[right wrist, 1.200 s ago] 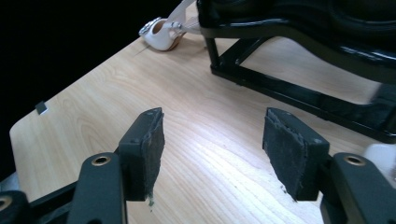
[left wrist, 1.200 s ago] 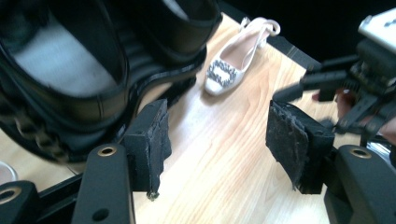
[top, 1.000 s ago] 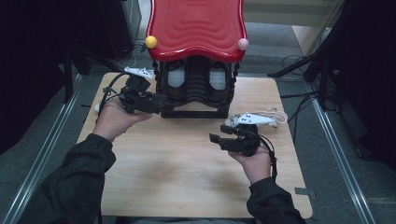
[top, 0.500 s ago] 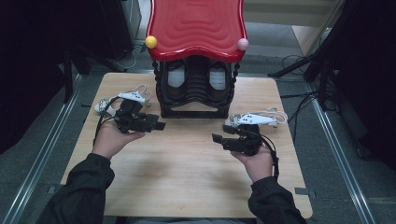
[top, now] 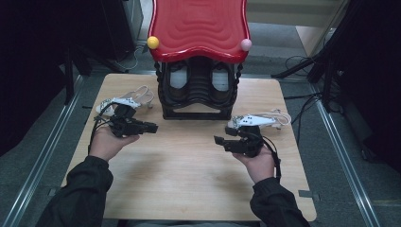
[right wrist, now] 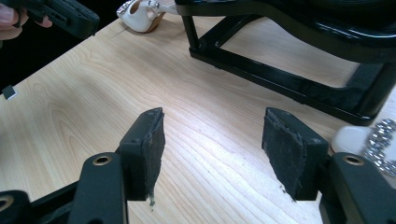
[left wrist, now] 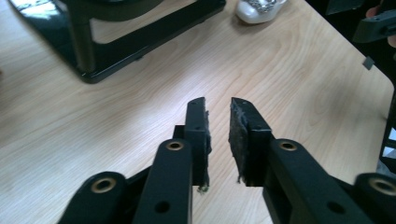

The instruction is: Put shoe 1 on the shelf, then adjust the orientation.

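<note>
- White sandals lie on either side of the black shoe rack [top: 196, 101]: the left sandal [top: 124, 101] just behind the left gripper [top: 150, 127], the right sandal [top: 257, 120] just beyond the right gripper [top: 218, 140].
- Compared with a second ago, the left gripper has drawn back from the rack front and come down low over the wooden table [top: 189, 179].
- Its jaws have just been closing; a narrow gap remains, with nothing between them.
- The right gripper's jaws stand wide apart and empty.
- Likely one placement attempt is over and a sandal pick-up comes next.
</note>
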